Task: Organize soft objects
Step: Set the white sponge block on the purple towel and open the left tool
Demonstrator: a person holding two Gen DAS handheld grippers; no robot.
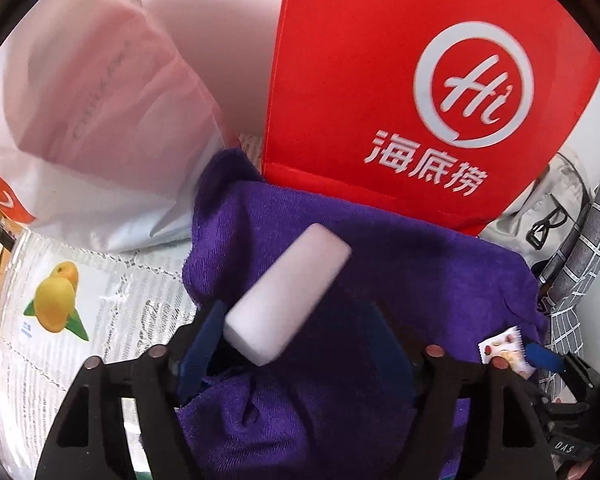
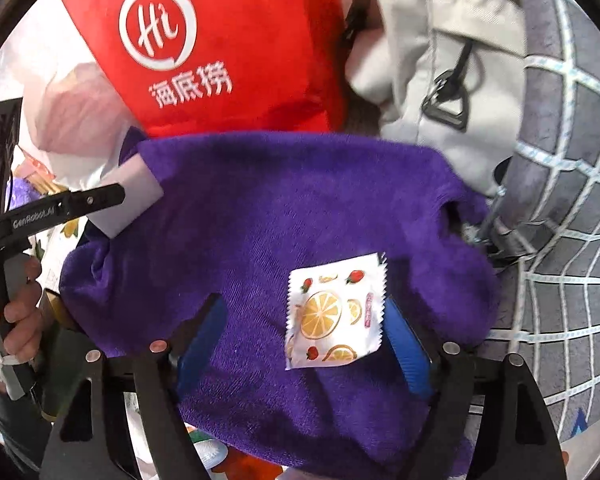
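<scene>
A purple towel (image 1: 340, 248) (image 2: 284, 208) lies bunched under both grippers. My left gripper (image 1: 300, 344) stands open over it. A white foam block (image 1: 288, 292) lies tilted on the towel, its near end beside the left blue pad (image 1: 202, 344), and the jaws do not clamp it. My right gripper (image 2: 304, 340) is also open. A small sachet (image 2: 334, 312) printed with lemons and strawberries rests flat on the towel between its fingers, close to the right blue pad (image 2: 408, 348). The right wrist view shows the block (image 2: 128, 196) at the left, behind the left gripper's black frame.
A red paper bag (image 1: 380, 80) (image 2: 228, 40) stands just behind the towel. A white plastic bag (image 1: 100, 100) lies to its left, a pale grey backpack (image 2: 432, 52) and a grey checked cushion (image 2: 572, 200) to the right. A fruit-printed tablecloth (image 1: 60, 300) lies beneath. A hand (image 2: 16, 308) holds the left gripper.
</scene>
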